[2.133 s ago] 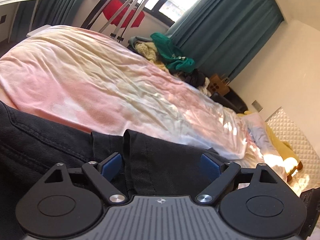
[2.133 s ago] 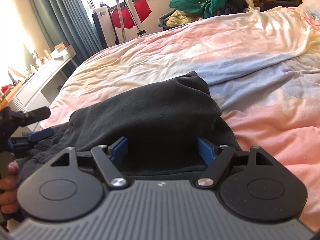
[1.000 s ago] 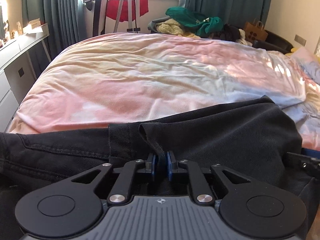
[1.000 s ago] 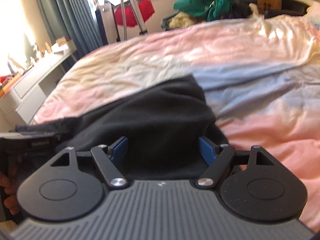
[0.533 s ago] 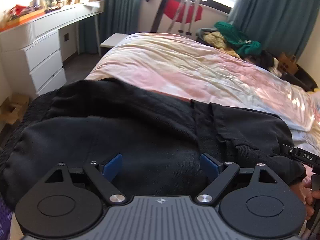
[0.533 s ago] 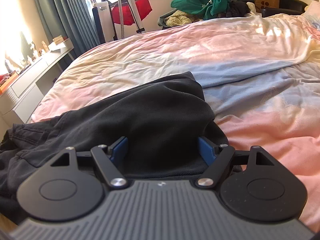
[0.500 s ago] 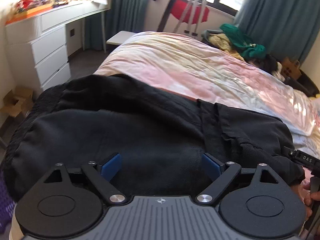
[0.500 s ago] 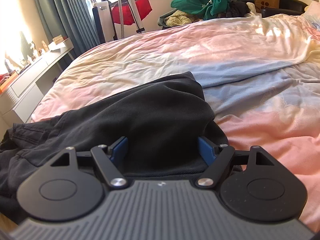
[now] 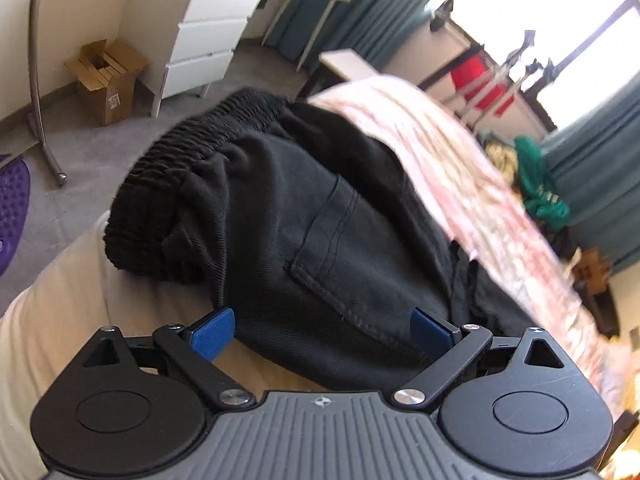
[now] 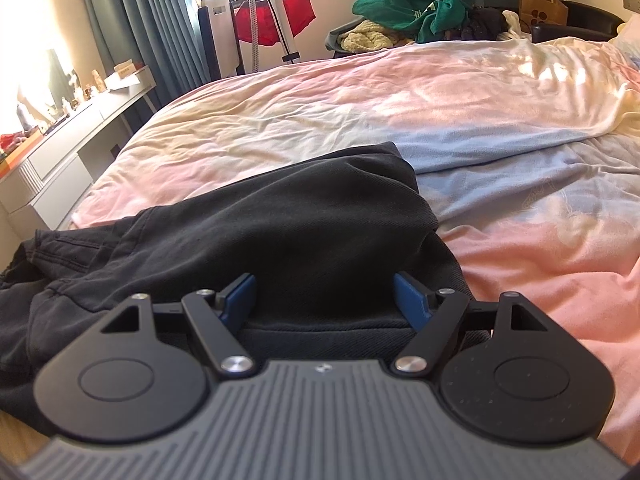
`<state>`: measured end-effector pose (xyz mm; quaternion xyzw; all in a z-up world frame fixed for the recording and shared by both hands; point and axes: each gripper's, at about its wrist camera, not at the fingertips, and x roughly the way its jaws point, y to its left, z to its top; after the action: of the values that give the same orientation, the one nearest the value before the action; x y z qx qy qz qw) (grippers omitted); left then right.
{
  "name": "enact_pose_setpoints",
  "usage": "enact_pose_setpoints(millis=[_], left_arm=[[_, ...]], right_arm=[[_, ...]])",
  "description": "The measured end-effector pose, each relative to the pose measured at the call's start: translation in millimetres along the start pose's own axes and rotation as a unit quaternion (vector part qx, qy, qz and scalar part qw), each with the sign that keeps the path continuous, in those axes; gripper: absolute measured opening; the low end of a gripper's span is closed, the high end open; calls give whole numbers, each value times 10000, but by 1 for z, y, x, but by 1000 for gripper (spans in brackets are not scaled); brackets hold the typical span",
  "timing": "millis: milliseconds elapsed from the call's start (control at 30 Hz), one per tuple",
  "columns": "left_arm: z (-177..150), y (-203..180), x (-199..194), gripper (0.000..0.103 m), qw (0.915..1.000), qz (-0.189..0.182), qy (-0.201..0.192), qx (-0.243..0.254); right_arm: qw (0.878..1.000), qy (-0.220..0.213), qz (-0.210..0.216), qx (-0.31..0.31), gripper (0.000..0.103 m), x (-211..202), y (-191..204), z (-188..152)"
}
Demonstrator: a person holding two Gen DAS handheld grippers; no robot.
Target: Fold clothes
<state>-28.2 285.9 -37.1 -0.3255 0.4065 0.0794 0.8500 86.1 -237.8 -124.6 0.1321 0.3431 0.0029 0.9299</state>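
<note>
Black trousers [image 9: 304,216] lie along the near edge of the bed, with the ribbed elastic waistband [image 9: 188,152] at the left end and a back pocket [image 9: 352,264] facing up. My left gripper [image 9: 322,330] hangs open just above the seat of the trousers, pads wide apart and holding nothing. In the right wrist view the other end of the trousers [image 10: 300,232] lies folded over on the pink and blue bed cover [image 10: 400,100]. My right gripper [image 10: 326,298] is open over the folded hem, and its pads stand apart on either side of the cloth.
A beige mattress edge [image 9: 80,300] shows under the waistband. Left of the bed are white drawers [image 9: 204,40], a cardboard box [image 9: 106,80], a bent metal pole [image 9: 36,60] and a purple mat [image 9: 12,200]. A clothes pile [image 10: 408,12] sits beyond the bed's far side.
My left gripper let go of the trouser fold, opened wide, then swung left to the waistband end and rolled. The right gripper stayed where it was, still open.
</note>
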Motion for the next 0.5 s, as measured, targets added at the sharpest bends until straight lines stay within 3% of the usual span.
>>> enact_pose_setpoints(millis=[67, 100, 267, 500], left_arm=[[1, 5, 2, 95, 9964, 815, 163, -153], [2, 10, 0, 95, 9952, 916, 168, -296], [12, 27, 6, 96, 9950, 690, -20, -717], [26, 35, 57, 98, 9905, 471, -92, -1292]], right_arm=[[10000, 0, 9, 32, 77, -1, 0, 0], [10000, -1, 12, 40, 77, -1, 0, 1], [9999, 21, 70, 76, 77, 0, 2, 1], [9999, 25, 145, 82, 77, -1, 4, 0]])
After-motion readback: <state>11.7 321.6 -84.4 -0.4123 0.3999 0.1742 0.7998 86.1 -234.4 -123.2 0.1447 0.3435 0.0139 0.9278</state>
